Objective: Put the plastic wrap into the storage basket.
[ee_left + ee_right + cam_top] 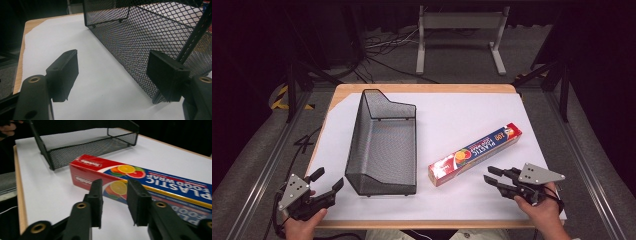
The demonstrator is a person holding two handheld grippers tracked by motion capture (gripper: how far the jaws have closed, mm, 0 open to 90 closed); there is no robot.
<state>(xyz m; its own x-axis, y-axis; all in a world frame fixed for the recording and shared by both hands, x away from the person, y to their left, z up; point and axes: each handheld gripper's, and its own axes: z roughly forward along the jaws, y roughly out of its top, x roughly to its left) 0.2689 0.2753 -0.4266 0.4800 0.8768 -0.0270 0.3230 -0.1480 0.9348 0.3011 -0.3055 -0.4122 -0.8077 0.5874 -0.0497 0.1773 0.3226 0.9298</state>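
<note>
The right tool (493, 178), jaws narrowly parted and empty, approaches the plastic wrap box (475, 154) just ahead; next, straddle it. The left tool (328, 181) waits open beside the mesh basket (382, 145).

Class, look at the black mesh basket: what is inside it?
Nothing shows inside the basket; white paper shows through its mesh floor. Its near wall hides a little of the floor behind it.

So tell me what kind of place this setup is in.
Probably a lab or recording studio rather than a home: the table is covered with plain white paper, framed by metal rails, with loose cables on grey carpet and dark curtains behind. Only a mesh basket and plastic wrap box are staged.
</note>
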